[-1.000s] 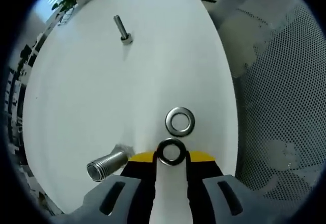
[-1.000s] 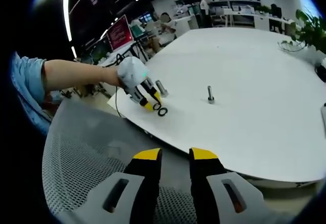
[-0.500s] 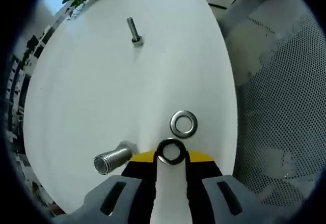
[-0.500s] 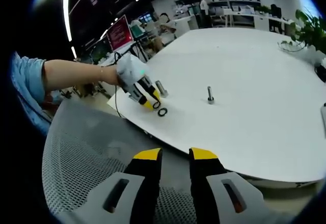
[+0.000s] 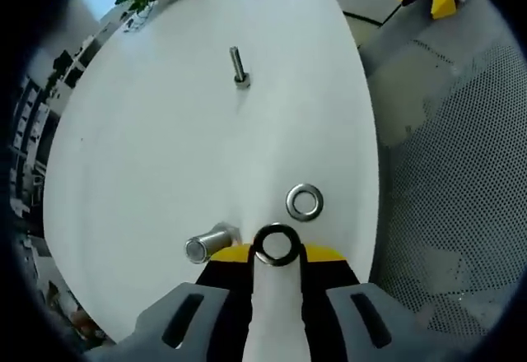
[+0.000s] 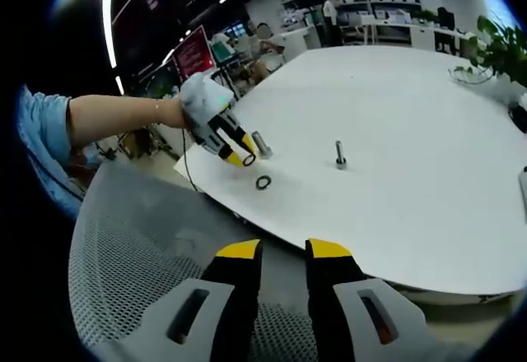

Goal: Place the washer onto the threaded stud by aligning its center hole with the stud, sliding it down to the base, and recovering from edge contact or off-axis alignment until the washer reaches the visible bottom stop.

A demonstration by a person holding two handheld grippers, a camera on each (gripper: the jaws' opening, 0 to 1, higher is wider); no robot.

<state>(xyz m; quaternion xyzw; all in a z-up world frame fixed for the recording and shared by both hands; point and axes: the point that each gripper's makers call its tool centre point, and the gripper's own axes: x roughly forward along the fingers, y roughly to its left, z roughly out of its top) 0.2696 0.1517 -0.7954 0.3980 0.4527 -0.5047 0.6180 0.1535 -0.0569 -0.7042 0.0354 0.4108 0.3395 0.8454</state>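
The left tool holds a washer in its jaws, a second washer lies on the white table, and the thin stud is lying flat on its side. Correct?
Not quite: the thin stud stands upright on the white table, as the left gripper view shows. The rest holds.

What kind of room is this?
Probably an open office or lab: a big white table with a bolt, shelving along the far wall, a red screen, and a potted plant.
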